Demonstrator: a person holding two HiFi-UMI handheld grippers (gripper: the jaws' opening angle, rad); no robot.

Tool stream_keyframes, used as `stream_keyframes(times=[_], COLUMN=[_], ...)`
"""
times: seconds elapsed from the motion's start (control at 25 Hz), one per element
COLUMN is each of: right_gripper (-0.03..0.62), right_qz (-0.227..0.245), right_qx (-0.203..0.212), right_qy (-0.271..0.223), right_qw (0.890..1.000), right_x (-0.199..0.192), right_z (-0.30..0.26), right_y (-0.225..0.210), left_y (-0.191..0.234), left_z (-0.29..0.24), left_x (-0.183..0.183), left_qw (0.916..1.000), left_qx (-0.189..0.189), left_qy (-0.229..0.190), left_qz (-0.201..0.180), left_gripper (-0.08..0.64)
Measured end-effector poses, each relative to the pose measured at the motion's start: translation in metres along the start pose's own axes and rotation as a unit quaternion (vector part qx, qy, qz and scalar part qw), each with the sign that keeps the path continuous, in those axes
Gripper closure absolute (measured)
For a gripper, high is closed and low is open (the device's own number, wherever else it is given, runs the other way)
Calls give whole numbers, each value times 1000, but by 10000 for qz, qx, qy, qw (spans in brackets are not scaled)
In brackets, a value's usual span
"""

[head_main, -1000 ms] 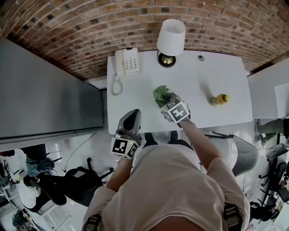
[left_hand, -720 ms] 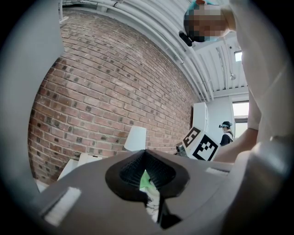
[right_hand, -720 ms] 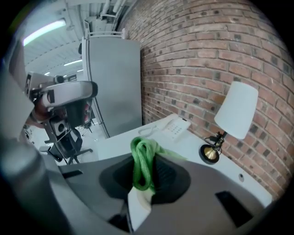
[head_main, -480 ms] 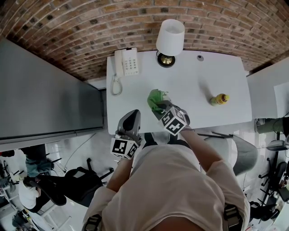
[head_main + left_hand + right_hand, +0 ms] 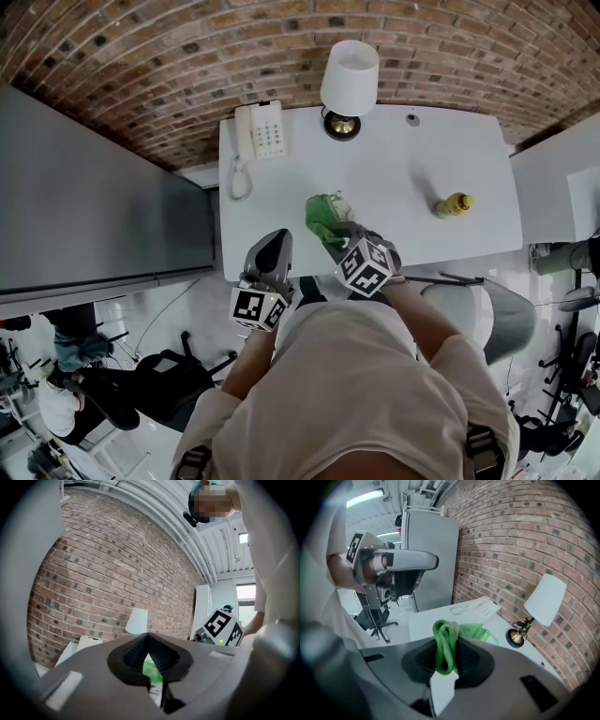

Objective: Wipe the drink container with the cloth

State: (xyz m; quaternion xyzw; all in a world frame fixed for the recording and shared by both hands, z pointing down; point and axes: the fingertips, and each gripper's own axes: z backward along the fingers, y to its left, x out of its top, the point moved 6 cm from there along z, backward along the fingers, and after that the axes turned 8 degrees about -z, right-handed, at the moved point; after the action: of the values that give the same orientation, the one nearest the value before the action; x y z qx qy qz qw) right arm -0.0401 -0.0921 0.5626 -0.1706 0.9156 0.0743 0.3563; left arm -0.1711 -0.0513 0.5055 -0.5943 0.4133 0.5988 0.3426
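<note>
A green cloth [image 5: 322, 214] hangs bunched above the white table [image 5: 394, 159], with my right gripper [image 5: 337, 233] shut on it. In the right gripper view a thick fold of the cloth [image 5: 443, 645] is pinched between the jaws of that gripper [image 5: 446, 652], and the rest spills past them. The drink container, a small yellow bottle [image 5: 454, 204], stands at the table's right side, well apart from both grippers. My left gripper [image 5: 273, 247] hovers off the table's front left edge with its jaws together and nothing held [image 5: 151, 654]. In the left gripper view the cloth [image 5: 151, 672] shows through the slit.
A white-shaded lamp [image 5: 349, 79] on a brass base stands at the back middle of the table, and a white desk phone [image 5: 259, 130] at the back left. A brick wall runs behind. A grey cabinet [image 5: 94, 197] stands to the left, with office chairs below.
My right gripper has drawn the green cloth left and toward the table's front edge. The left gripper and the bottle have stayed put.
</note>
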Motion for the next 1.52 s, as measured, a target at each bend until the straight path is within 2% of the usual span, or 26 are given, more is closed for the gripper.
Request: stream_keyframes(times=[0.36,0.48,0.56,0.72,1.0,1.12,1.32,1.52], right_gripper=[529,529,529,529,529,529,529,529], right_qz=[176,-117,-522,-1593,-2181,-2314,-2267,-2069], right_qx=[-309,-425,-439,-383,-715,-885,-1167,-1444], right_qy=[-20,-323,-676,-1552,-2613,-3022,-3569,-3854], right_qw=[9994,9985,9954,9742,9376,9205,8987,8876], right_x=[-14,-13,-10,-9,1,7,18,25], right_z=[13,22,28,42,82,102,136,165], right_y=[0,-5,-10,-27,-55,-64,-71,-74], left_y=[0,0,1,4,6,7,9,11], left_z=[-3,-4,-4,-6,-9,-11,-14,-15], left_x=[1,1,2,3,9,13,25,47], left_qw=[10000,10000,10000,10000,9998,9997,9994,9989], left_qx=[-26,-38,-13,-20,-17,-1,128,240], left_qy=[22,14,28,25,-28,-76,-206,-366], left_qz=[-13,-17,-16,-69,-179,-235,-247,-164], left_gripper=[551,551,551,551,551,551,551,551])
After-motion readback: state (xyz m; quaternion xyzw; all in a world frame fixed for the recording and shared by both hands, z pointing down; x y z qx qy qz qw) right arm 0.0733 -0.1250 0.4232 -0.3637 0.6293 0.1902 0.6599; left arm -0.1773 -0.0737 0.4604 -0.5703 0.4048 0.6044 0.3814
